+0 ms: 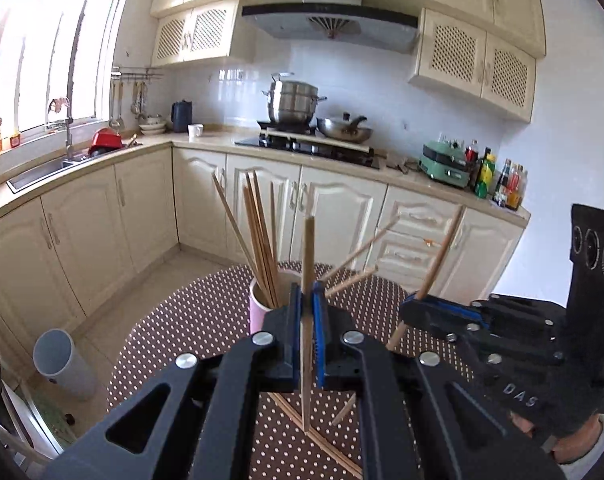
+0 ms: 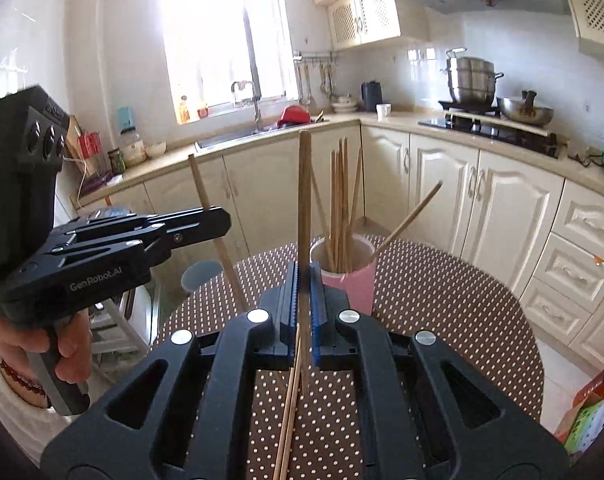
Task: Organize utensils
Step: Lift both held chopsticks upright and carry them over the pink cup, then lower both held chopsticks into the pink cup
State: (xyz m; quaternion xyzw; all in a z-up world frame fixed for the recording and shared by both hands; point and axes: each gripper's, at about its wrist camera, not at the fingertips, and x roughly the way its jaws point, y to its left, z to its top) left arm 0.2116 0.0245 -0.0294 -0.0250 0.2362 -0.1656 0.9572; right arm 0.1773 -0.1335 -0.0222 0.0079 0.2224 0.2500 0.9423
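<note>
A dotted table [image 1: 206, 320] carries a pink cup [image 1: 258, 312] of chopsticks. The left gripper [image 1: 306, 320] and right gripper [image 2: 303, 304] each clench one chopstick [image 1: 308, 248] upright near the cup — a tilted drop could miss the rim or jostle the leaning sticks.

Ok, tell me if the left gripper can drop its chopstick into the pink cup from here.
Probably yes: the left gripper holds its chopstick upright just short of the pink cup, whose near side looks open beside the chopsticks already inside.

Steamer pot [image 1: 292, 102] and wok [image 1: 343, 127] are seen at twelve o'clock; grey bin [image 1: 60, 362] at eight; kettle [image 1: 181, 116] at eleven.
</note>
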